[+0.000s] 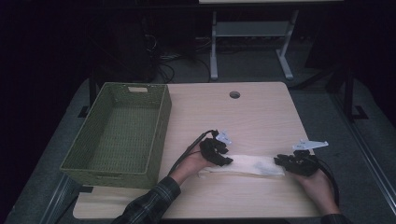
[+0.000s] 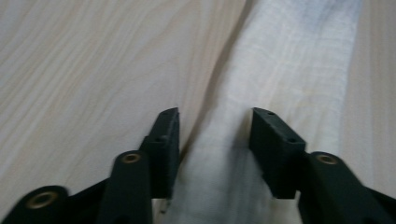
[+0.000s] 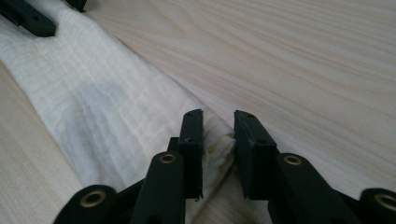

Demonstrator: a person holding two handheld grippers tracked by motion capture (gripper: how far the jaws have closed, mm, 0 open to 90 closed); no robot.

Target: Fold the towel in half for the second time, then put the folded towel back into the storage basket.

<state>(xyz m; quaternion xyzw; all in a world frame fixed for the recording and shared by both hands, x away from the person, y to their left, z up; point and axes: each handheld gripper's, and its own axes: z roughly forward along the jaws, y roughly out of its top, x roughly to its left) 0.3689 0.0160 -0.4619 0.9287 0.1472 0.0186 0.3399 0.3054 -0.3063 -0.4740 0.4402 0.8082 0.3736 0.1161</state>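
Cloth, pale and folded into a long narrow strip, lies flat on the near half of the desk, running left to right between the two hands. The left hand-held gripper sits over its left end with its jaws apart, one pad on each side of the strip, pressing on nothing that I can see. The right hand-held gripper is at the right end, where a bunched corner of the fabric stands in the narrow gap between its jaws; it looks pinched there, though only lightly and near the tip. That thin hold is the main risk, in my judgement: a pull along the strip could slip the corner free, or catch a single layer so the fold opens and the strip skews. On the left, jaws straddling the whole width may scrape the wood and push the fabric into a wrinkle instead of taking an edge. A darker, greyish patch shows on the weave; I cannot tell whether it is damp or a shadow. The desk top is light, smooth wood grain with a round cable hole near its far edge, so the fabric will slide easily. A green woven basket stands at the left of the desk, well apart from the strip. Beyond lie a dim room, grey floor and the white legs of another table.
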